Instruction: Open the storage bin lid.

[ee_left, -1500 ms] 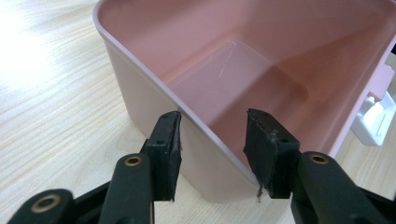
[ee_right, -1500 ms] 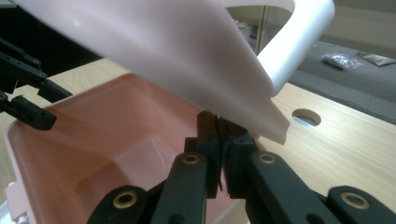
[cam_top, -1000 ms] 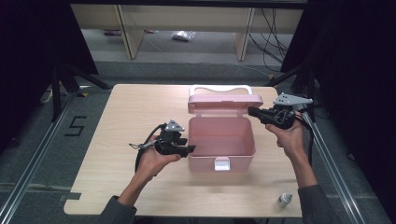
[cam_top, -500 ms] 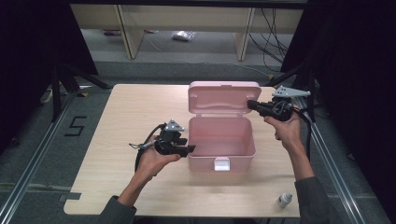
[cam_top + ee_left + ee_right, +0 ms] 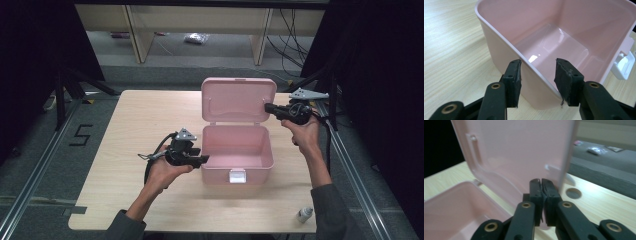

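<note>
While the pink plastic box (image 5: 237, 150) sits open near the middle of the wooden table (image 5: 125, 125), its lid (image 5: 238, 100) stands nearly upright at the far side, hinged along the back rim. Its inside is bare and glossy, and a white latch (image 5: 237, 176) hangs on the front wall toward the person.

At the box's left wall, the left gripper (image 5: 197, 159) is held low in the left hand (image 5: 162, 172), and its fingers (image 5: 513, 80) straddle that wall: one outside, the other over the inside, with the pink rim running between them. They stand part-way apart, and a gap shows between the pads and the wall, so they are not pinching it.

Over on the right, the right gripper (image 5: 267, 106) is held up by the right hand (image 5: 302, 132) at the lid's right edge. Its fingers (image 5: 536, 187) are pressed together, tips right at the lower edge of the lid; whether any of the plastic is caught between them I cannot tell.

A small white bottle (image 5: 304, 215) stands near the table's near right corner, well apart from the box.
</note>
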### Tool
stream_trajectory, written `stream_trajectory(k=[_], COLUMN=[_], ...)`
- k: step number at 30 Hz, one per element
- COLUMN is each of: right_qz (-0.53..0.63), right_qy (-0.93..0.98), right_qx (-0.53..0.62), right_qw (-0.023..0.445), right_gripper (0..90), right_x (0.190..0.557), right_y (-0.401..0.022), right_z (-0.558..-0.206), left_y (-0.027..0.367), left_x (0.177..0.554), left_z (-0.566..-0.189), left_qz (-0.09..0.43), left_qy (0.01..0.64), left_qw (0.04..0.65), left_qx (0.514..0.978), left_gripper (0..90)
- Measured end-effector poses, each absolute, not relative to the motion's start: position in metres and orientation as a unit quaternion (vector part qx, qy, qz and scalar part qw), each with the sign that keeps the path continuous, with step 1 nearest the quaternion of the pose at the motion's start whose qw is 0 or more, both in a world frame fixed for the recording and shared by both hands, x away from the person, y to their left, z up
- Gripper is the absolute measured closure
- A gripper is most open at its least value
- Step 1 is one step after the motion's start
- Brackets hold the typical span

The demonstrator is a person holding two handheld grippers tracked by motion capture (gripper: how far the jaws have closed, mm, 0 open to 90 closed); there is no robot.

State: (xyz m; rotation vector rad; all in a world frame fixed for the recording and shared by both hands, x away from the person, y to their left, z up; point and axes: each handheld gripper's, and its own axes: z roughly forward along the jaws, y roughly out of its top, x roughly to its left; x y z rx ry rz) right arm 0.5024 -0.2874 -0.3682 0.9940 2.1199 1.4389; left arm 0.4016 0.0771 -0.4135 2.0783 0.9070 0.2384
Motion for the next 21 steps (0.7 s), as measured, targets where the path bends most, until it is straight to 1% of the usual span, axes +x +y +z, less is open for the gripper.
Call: stream_trajectory(k=[1, 3, 6, 7, 8, 10, 11, 12, 16, 18, 20, 21], right_qz=[0.520, 0.523, 0.518, 0.514, 0.516, 0.515, 0.509, 0.514, 0.503, 0.504, 0.499, 0.492], right_qy=[0.752, 0.748, 0.751, 0.751, 0.749, 0.751, 0.755, 0.751, 0.756, 0.753, 0.757, 0.762], right_qx=[0.361, 0.366, 0.362, 0.374, 0.371, 0.370, 0.368, 0.375, 0.375, 0.384, 0.378, 0.382], right_qw=[0.185, 0.180, 0.192, 0.177, 0.186, 0.183, 0.190, 0.177, 0.186, 0.177, 0.186, 0.179], right_gripper=[88.0, 88.2, 88.1, 88.0, 88.1, 88.1, 88.0, 87.9, 87.6, 87.6, 86.9, 86.6], right_x=[0.503, 0.505, 0.509, 0.508, 0.509, 0.512, 0.512, 0.512, 0.514, 0.514, 0.517, 0.517], right_y=[-0.289, -0.290, -0.288, -0.287, -0.286, -0.286, -0.287, -0.286, -0.285, -0.283, -0.283, -0.283], right_z=[-0.369, -0.372, -0.375, -0.375, -0.376, -0.377, -0.377, -0.378, -0.380, -0.381, -0.382, -0.381], left_y=[0.077, 0.077, 0.077, 0.077, 0.077, 0.077, 0.077, 0.078, 0.077, 0.077, 0.077, 0.077], left_x=[0.402, 0.402, 0.401, 0.401, 0.401, 0.401, 0.401, 0.402, 0.401, 0.401, 0.401, 0.401], left_z=[-0.414, -0.414, -0.413, -0.414, -0.414, -0.414, -0.414, -0.414, -0.414, -0.414, -0.414, -0.414], left_qz=[0.095, 0.096, 0.096, 0.097, 0.097, 0.097, 0.096, 0.092, 0.095, 0.096, 0.096, 0.094], left_qy=[0.361, 0.364, 0.363, 0.364, 0.364, 0.365, 0.366, 0.364, 0.366, 0.367, 0.367, 0.366], left_qw=[0.418, 0.418, 0.417, 0.417, 0.417, 0.418, 0.419, 0.420, 0.420, 0.421, 0.421, 0.421], left_qx=[0.828, 0.827, 0.828, 0.827, 0.827, 0.826, 0.825, 0.826, 0.825, 0.824, 0.824, 0.825], left_gripper=[56.0, 56.1, 56.1, 56.1, 56.1, 56.1, 56.1, 56.1, 56.0, 56.1, 56.0, 56.0])
